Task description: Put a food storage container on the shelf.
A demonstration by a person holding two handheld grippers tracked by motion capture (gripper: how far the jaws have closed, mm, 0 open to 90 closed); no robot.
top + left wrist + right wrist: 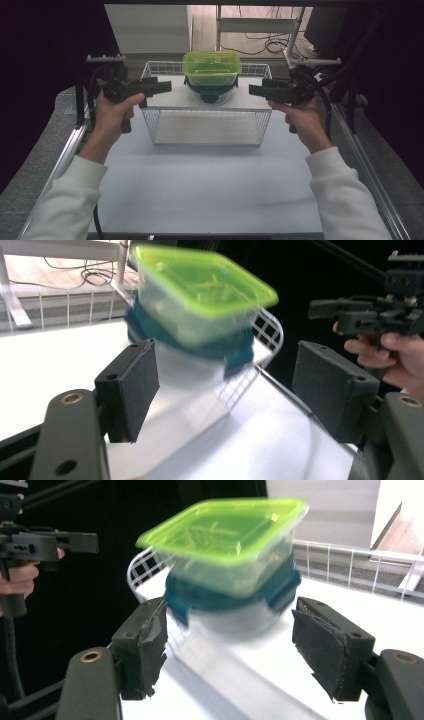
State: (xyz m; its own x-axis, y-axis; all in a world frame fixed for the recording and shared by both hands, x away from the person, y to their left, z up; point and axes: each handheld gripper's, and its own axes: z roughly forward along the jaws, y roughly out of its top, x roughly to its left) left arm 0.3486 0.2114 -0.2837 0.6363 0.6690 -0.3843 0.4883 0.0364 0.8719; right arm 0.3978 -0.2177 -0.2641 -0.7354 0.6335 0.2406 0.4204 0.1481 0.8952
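Stack sits at the back edge of the white wire basket [207, 127], centred: a clear plastic box with a lime-green lid [212, 67] on top of a clear container with a dark teal clip lid [210, 91]. The basket looks turned upside down, its flat white bottom serving as a raised shelf on the white table [210, 190]. Can't confirm the flip from the mesh alone.

Left gripper [162, 88] and right gripper [256, 90] flank the stack, both level and pointing inward at it, each clear of it with a gap. Fingers released on both: the left gripper view has its black pads [131, 385] spread with the blurred stack framed between and beyond them, nothing touching. Right gripper view is the same, pads [145, 647] wide and empty.

My read: symmetric two-sided setup, so a box can be squeezed from opposite walls. Jaws are held at stack height, likely for the green-lidded box, though which level isn't certain.
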